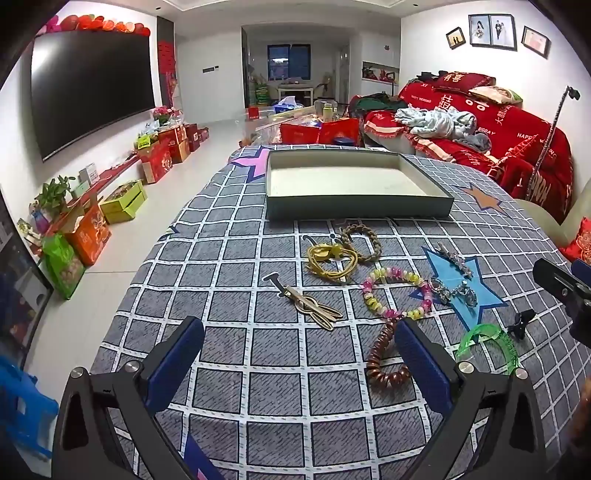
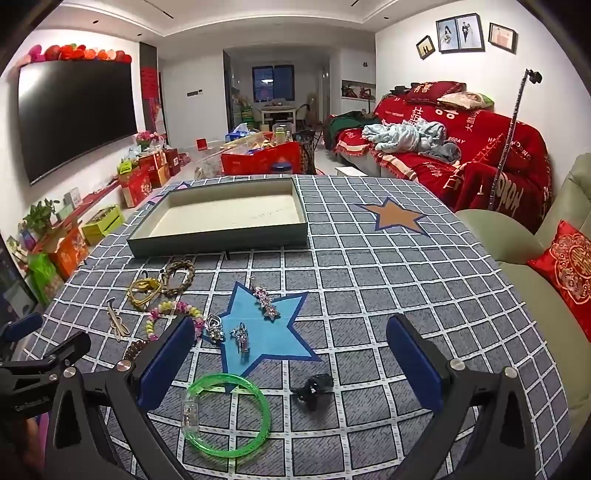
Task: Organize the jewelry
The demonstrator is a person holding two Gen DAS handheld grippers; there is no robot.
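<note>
Both grippers, left (image 1: 299,339) and right (image 2: 291,339), hover released and empty over jewelry (image 1: 397,295) scattered just before the empty tray (image 2: 218,242) (likely its destination), nothing sorted yet.

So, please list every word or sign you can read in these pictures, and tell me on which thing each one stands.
"HAPPY WEDDING": red sofa cover, printed repeatedly; some copies are cut off by folds.
Large white Chinese characters: same cover and the red pillow; too distorted to read surely.
Gold emblem: red cushion; not readable.
Boxes by the wall, framed pictures: too small.
Jewelry, tray: no text.
</note>
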